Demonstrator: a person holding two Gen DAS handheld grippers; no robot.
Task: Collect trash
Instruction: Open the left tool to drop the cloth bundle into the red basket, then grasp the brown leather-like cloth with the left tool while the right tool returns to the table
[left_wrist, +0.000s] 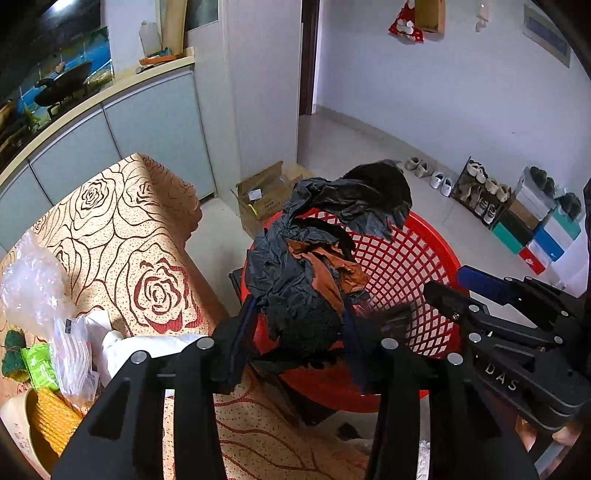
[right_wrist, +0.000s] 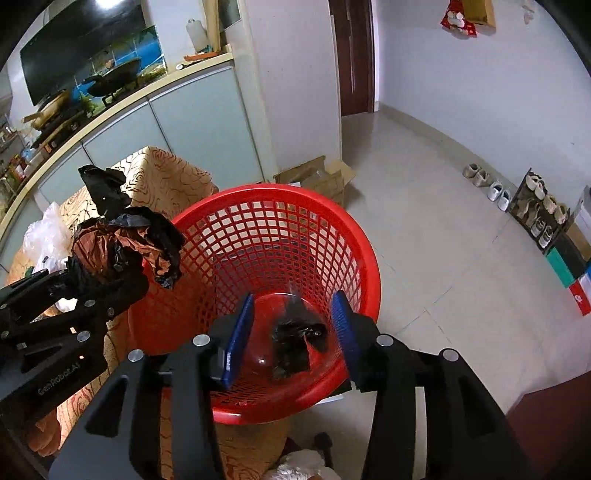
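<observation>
Trash (left_wrist: 295, 280) (black, crumpled) fills left claw (left_wrist: 299, 314) above basket (left_wrist: 436, 243).

Right gripper (right_wrist: 291, 332): jaws parted over the red basket (right_wrist: 332, 206), nothing between the pads; straight ahead only a small black scrap (right_wrist: 295, 343) on the basket floor. Rim rings the jaws, mesh wall beyond.

Left gripper (left_wrist: 299, 325): gap filled by a black-and-brown wad (left_wrist: 306, 280). Left of the jaws, the rose-patterned table (left_wrist: 140, 236) edge; right of them, the other gripper, close.
</observation>
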